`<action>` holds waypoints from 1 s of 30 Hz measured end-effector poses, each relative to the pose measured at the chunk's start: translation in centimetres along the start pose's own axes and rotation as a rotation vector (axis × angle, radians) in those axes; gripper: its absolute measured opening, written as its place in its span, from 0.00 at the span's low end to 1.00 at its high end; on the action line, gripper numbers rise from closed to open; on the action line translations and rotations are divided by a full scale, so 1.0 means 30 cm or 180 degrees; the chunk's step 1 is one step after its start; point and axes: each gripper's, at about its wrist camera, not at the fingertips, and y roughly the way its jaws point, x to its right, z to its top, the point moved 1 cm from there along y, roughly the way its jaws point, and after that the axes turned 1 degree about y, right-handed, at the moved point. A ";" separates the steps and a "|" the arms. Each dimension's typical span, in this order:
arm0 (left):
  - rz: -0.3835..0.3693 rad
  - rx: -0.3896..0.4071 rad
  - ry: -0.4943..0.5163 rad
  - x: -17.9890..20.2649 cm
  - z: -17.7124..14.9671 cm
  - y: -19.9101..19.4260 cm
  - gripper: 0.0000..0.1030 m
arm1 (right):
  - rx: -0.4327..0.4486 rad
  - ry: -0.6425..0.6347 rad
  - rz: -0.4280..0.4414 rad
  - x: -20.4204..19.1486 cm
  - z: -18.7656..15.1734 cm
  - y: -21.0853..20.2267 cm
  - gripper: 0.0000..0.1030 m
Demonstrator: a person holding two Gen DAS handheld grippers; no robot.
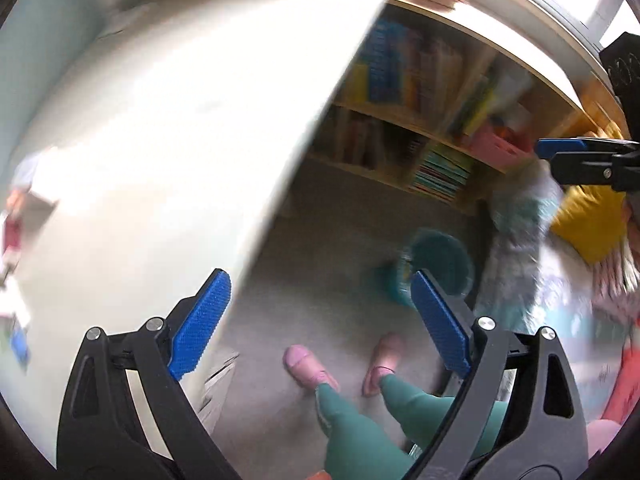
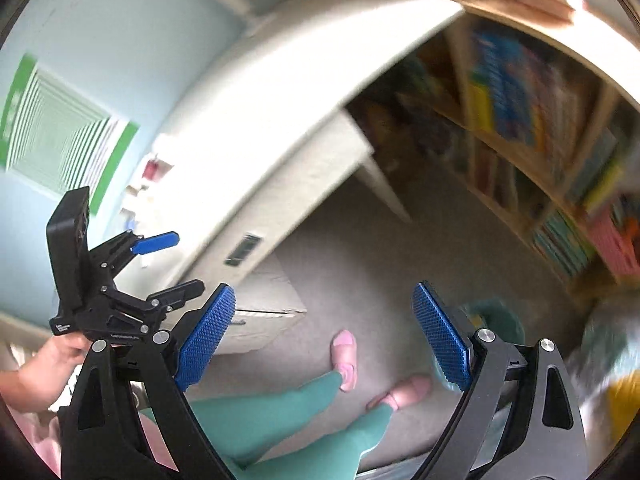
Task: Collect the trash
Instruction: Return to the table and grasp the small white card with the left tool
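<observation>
My left gripper (image 1: 320,320) is open, with only grey carpet and the person's feet showing between its blue pads. It hangs over the edge of a white desk (image 1: 168,128). Small blurred items (image 1: 12,236) lie at the desk's far left; I cannot tell what they are. My right gripper (image 2: 324,336) is also open and holds nothing. It points down at the carpet beside the desk (image 2: 280,92). Each gripper shows in the other's view: the right gripper (image 1: 548,160) at the right edge, the left gripper (image 2: 188,262) at the left, held by a hand (image 2: 48,364).
A wooden bookshelf (image 1: 420,128) full of books runs along the back. On the carpet lies a teal round thing (image 1: 440,260), with a pale box (image 2: 264,312) under the desk. The person's green trouser legs (image 2: 272,412) and pink slippers (image 1: 304,364) are below. A yellow cushion (image 1: 588,224) lies right.
</observation>
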 end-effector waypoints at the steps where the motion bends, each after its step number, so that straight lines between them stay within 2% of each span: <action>1: 0.0053 0.0006 -0.0085 -0.039 -0.014 -0.014 0.87 | -0.0032 -0.0074 0.0028 -0.035 0.021 0.023 0.87; 9: 0.0472 -0.0004 -0.0972 -0.428 -0.205 -0.083 0.87 | -0.0361 -0.0805 0.0182 -0.332 0.142 0.207 0.87; 13: 0.0600 -0.0046 -0.1239 -0.552 -0.275 -0.091 0.87 | -0.0489 -0.1007 0.0256 -0.434 0.173 0.277 0.87; 17: 0.0656 -0.0054 -0.1365 -0.608 -0.312 -0.064 0.87 | -0.0583 -0.1192 0.0276 -0.519 0.196 0.328 0.87; 21: 0.0605 -0.0084 -0.1409 -0.635 -0.329 -0.035 0.72 | -0.0640 -0.1390 0.0239 -0.592 0.209 0.361 0.87; 26: 0.0589 -0.0066 -0.1505 -0.669 -0.351 -0.017 0.72 | -0.0660 -0.1449 0.0204 -0.620 0.234 0.379 0.87; 30: 0.0585 -0.0015 -0.1494 -0.697 -0.360 -0.027 0.66 | -0.0670 -0.1434 0.0180 -0.627 0.256 0.400 0.87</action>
